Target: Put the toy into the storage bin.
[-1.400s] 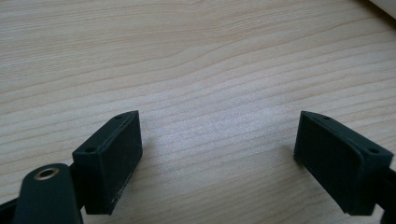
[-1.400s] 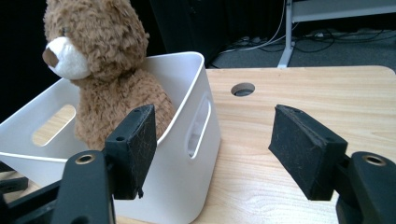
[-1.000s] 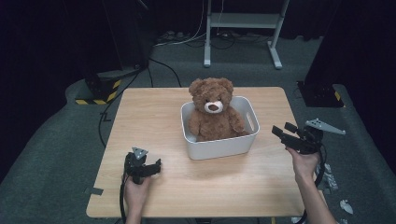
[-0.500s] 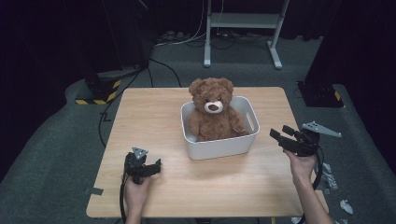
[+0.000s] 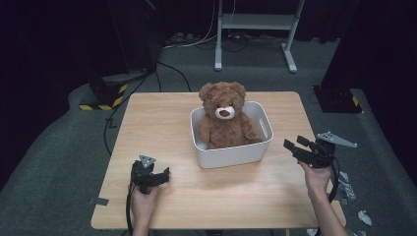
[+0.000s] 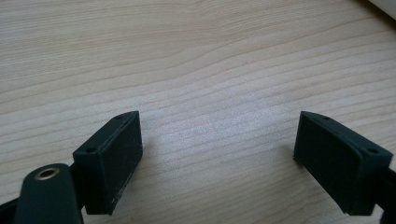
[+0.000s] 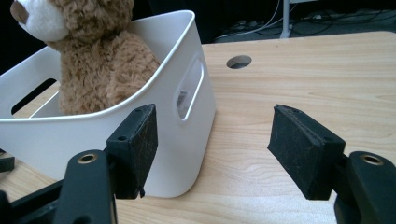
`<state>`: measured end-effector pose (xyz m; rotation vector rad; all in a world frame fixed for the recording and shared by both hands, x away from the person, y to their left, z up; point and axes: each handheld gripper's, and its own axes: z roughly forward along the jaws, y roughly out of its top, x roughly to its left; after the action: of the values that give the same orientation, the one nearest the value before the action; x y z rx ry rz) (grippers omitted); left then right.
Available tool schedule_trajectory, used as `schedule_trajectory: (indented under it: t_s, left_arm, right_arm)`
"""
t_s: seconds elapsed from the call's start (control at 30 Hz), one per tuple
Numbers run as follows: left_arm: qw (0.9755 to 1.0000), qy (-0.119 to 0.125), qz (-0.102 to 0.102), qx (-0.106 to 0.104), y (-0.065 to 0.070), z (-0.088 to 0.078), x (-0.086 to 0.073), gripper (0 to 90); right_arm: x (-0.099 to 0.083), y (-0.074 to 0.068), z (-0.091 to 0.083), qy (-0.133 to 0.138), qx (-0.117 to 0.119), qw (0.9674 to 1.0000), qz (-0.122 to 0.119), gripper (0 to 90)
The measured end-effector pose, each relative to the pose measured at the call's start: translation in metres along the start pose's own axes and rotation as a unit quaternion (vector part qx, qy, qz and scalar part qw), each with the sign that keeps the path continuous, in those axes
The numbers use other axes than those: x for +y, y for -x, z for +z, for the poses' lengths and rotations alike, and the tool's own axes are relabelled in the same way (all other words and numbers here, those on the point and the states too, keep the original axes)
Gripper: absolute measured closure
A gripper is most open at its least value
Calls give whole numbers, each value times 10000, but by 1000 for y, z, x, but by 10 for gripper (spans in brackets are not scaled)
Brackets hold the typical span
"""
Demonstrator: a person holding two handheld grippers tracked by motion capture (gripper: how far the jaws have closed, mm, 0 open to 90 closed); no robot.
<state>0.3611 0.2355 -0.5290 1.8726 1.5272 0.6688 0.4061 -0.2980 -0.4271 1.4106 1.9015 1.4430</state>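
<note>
A brown teddy bear (image 5: 226,118) sits upright in a white bin (image 5: 233,152) near the middle of the tabletop (image 5: 157,123), slightly toward the far edge and the right side. The bin's walls hide the bear's legs and lower body; its head and shoulders rise above the rim. In the right gripper view the bear's head is cut off by the top left corner of the frame, so a scrap of pale muzzle and the furry torso are all that can be made out, and the bin's near corner is partly covered by the left jaw.

The left tongs (image 5: 156,176) rest low over the tabletop near its front left corner, held in the person's left hand (image 5: 142,201). Their jaws stand wide apart with bare wood grain between them and nothing gripped; a sliver of something white at the top right corner of the left gripper view is too cropped to identify.

The right tongs (image 5: 296,147) are held at the right edge of the tabletop, beside the bin but apart from it, pointing at its right end wall with the slot handle. Their jaws are also spread wide and hold nothing. A round hole (image 7: 238,61) in the tabletop lies beyond the bin.
</note>
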Motion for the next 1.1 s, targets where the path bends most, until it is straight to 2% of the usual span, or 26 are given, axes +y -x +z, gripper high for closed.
schedule_trajectory:
  t_s: [0.77, 1.1]
  left_arm:
    - [10000, 0, 3, 2, 0, 0, 0, 153]
    - [10000, 0, 7, 2, 0, 0, 0, 153]
  right_arm:
    - [-17, 4, 3, -163, -67, 9998, 24, 330]
    - [-28, 7, 5, -320, -189, 9993, 0, 336]
